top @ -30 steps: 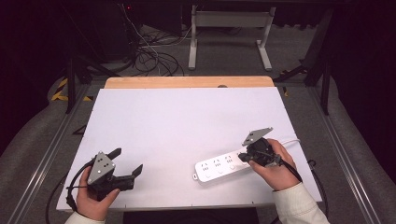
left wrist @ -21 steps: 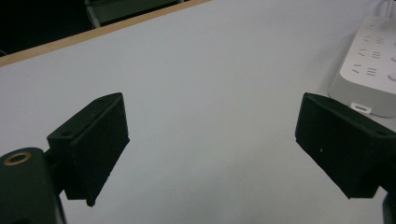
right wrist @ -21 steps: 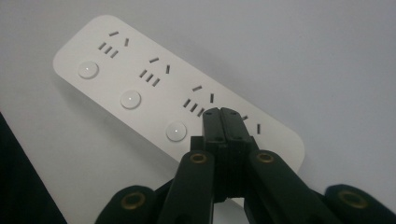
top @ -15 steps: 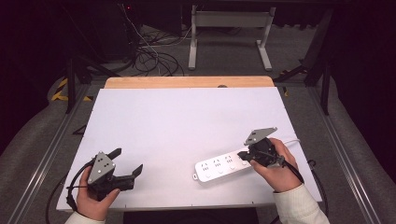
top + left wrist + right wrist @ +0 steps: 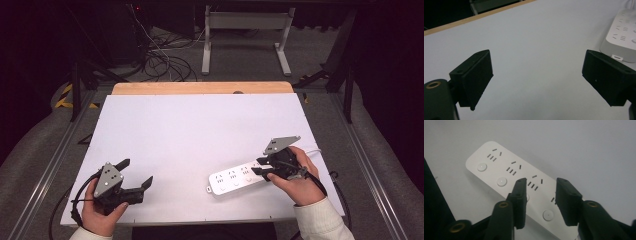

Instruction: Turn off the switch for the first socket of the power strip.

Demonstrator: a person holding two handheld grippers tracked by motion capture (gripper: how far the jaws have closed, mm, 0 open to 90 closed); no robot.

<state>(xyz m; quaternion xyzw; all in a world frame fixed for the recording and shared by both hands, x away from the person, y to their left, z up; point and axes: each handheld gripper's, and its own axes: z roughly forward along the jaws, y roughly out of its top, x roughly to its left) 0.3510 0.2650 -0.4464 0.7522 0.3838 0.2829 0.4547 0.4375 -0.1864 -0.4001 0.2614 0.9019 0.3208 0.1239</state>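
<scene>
Left hand (image 5: 102, 212): at the near left corner of the bench, wrapped around the left gripper (image 5: 136, 174), which rests low over the white top.
Left gripper jaws: released, spread wide with bare bench between them; in the left gripper view the end of the power strip (image 5: 624, 32) shows past the jaw on that view's right, apart from it.
Right hand (image 5: 297, 177): at the near right of the bench, in a white sleeve (image 5: 320, 220), holding the right gripper (image 5: 259, 166), which points left.
Right gripper jaws: partly parted, a gap showing between them; they hang over the right end of the power strip (image 5: 519, 175). Whether they touch it, I cannot tell.
Power strip: white, lying flat on the near right part of the bench (image 5: 200, 130), set at a slant, with rows of sockets and round buttons on top; its left end is free, its right end is under the right gripper.
Bench: white sheet over a wooden top, the wood showing as a strip along the far edge.
Floor beyond: dark, with a tangle of cables (image 5: 165, 60) and the legs of a white stand (image 5: 245, 30).
</scene>
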